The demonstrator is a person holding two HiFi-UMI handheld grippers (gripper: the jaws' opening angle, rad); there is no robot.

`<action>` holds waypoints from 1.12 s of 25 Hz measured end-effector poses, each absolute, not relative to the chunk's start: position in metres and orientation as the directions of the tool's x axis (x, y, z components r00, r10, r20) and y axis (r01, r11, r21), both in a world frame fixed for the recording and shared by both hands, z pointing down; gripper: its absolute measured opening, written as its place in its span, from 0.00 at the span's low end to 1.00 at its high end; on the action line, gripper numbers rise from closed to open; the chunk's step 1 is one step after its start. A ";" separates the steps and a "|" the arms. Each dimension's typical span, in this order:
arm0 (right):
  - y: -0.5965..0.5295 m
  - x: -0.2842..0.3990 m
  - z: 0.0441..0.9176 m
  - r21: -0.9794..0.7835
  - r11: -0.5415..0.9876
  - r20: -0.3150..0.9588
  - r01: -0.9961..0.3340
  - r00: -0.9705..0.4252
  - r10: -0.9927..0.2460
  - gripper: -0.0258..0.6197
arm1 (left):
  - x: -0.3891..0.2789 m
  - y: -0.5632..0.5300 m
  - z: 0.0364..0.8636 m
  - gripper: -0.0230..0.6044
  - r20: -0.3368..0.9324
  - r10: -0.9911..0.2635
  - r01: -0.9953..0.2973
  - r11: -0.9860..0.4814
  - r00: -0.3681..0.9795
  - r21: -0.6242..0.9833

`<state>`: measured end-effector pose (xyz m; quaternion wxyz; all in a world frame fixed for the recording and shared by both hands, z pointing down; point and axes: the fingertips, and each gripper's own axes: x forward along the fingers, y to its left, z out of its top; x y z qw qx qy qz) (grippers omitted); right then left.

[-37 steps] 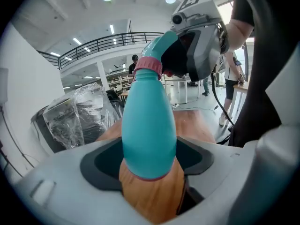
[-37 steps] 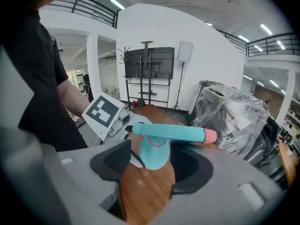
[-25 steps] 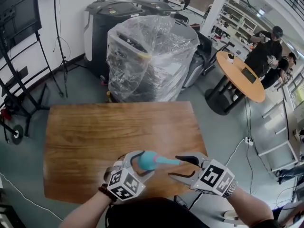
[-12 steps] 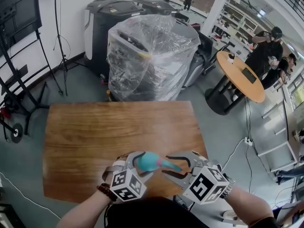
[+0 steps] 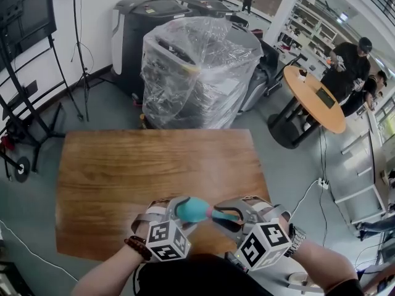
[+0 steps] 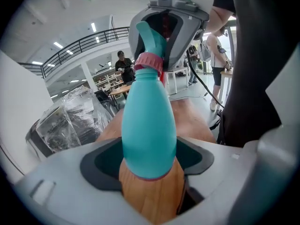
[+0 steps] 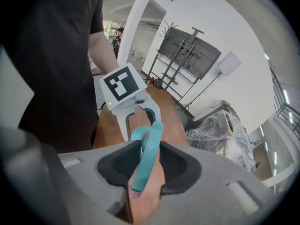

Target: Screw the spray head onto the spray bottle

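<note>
One wooden table (image 5: 142,165), one bottle, one head, two claws. At the left, the left gripper (image 5: 179,209) is clamped on the body of the teal spray bottle (image 6: 149,125), held above the table's near edge with its neck pointing right. The teal spray head (image 7: 146,158) sits on that neck by its pink collar. The right gripper (image 5: 227,216) has just been closing and now grips the head. Compared with a second ago, it has rolled and sits closer to the left one.
</note>
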<state>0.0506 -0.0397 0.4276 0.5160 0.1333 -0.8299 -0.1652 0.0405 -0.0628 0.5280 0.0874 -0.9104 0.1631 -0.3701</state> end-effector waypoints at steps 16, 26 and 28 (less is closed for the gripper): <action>-0.031 0.057 0.442 0.491 0.810 0.870 0.321 -0.229 -0.437 0.22 | 0.035 -0.066 0.529 0.63 0.706 -0.439 -0.127 -0.884 0.556 -0.449; -0.062 0.069 0.463 -0.338 0.610 0.815 -0.716 -0.547 -0.190 0.22 | 0.022 -0.090 0.535 0.62 0.706 -0.597 -0.123 -0.790 0.381 -0.601; -0.065 0.072 0.471 -0.613 0.303 0.715 -0.730 -0.675 -0.182 0.22 | 0.020 -0.093 0.538 0.62 0.706 -0.613 -0.102 -0.776 0.356 -0.622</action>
